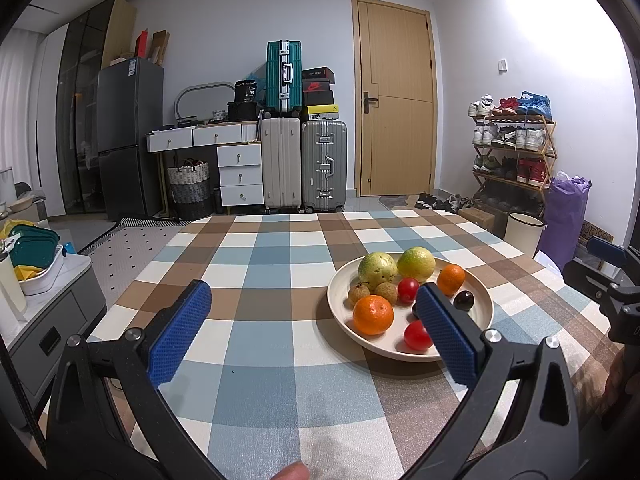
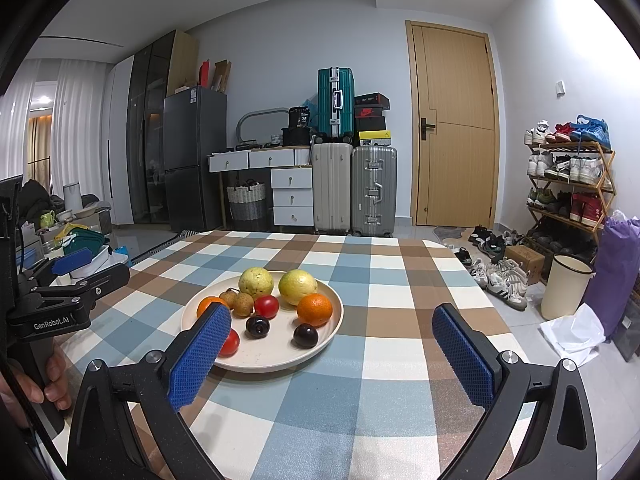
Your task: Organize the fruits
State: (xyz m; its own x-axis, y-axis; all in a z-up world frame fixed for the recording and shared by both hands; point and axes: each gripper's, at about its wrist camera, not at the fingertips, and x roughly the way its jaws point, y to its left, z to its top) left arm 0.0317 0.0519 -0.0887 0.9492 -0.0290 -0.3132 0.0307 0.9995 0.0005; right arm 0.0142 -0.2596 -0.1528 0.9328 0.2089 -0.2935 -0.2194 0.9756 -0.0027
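Note:
A cream plate [image 1: 340,300] [image 2: 332,326] on the checkered tablecloth holds mixed fruit: two yellow-green guavas [image 1: 377,269] [image 2: 256,281], two oranges [image 1: 373,314] [image 2: 315,309], red tomatoes [image 1: 408,289] [image 2: 267,306], brown longans [image 1: 386,293] [image 2: 243,304] and dark plums [image 1: 464,300] [image 2: 306,335]. My left gripper [image 1: 308,332] is open and empty, hovering left of the plate, its right finger overlapping the plate's near side. My right gripper [image 2: 332,354] is open and empty, just in front of the plate. Each gripper shows at the other view's edge [image 1: 600,276] [image 2: 76,284].
The table [image 1: 256,360] has bare cloth left of and in front of the plate. Beyond the far edge stand suitcases [image 1: 304,160], a drawer unit, a fridge and a door. A shoe rack [image 2: 568,184], bin and purple bag are on the right; a side cabinet with containers [image 1: 32,256] is on the left.

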